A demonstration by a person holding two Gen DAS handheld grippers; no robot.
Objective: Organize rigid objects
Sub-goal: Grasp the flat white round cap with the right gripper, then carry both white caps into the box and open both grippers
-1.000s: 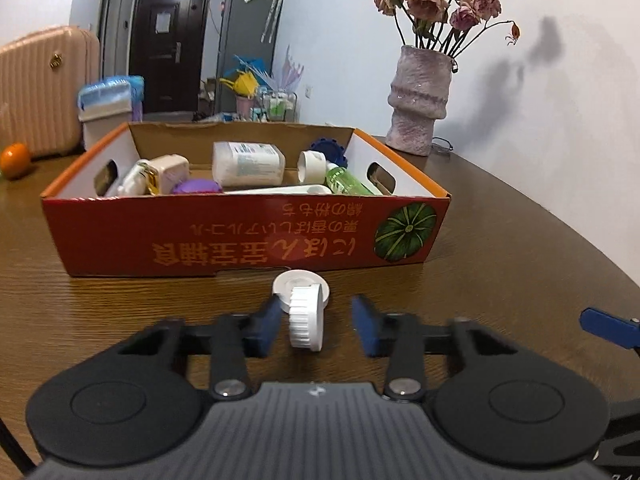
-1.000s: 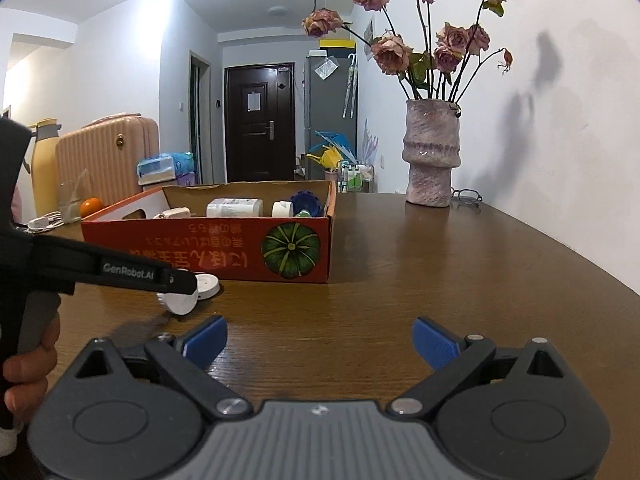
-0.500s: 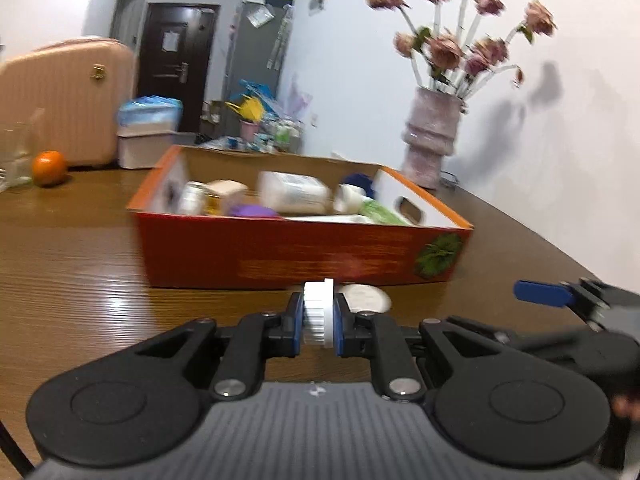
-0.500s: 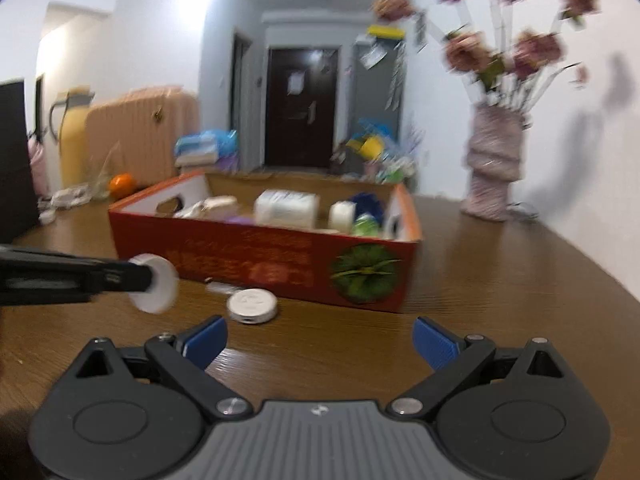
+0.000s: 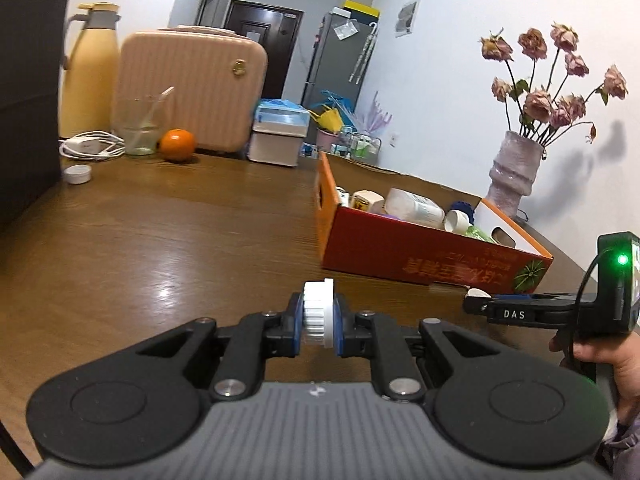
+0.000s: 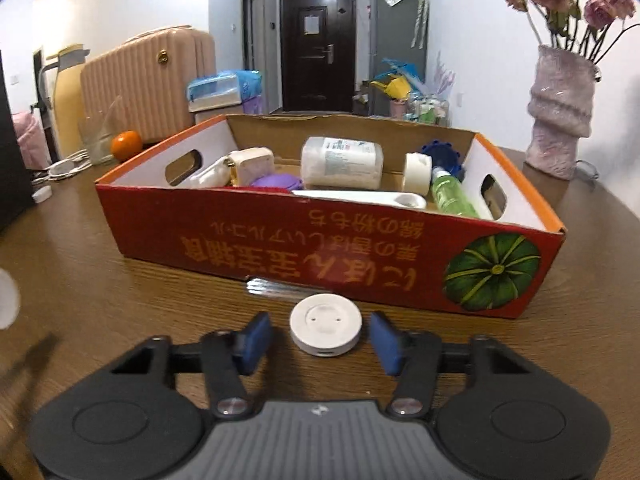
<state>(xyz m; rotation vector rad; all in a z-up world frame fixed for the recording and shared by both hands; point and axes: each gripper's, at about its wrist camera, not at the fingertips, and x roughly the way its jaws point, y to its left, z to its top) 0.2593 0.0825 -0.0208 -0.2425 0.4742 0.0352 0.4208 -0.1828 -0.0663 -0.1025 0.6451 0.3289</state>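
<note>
Jaws of the left gripper [image 5: 318, 326] are clamped on a ribbed white cap [image 5: 317, 315], held on edge above the table [image 5: 160, 240], well left of the box [image 6: 280, 240]; the right gripper [image 6: 318, 340] stands open around a flat white disc [image 6: 326, 329] just before the box. Bottles and jars already lie inside, so I judge the sorting nearly done: cap and disc remain.
</note>
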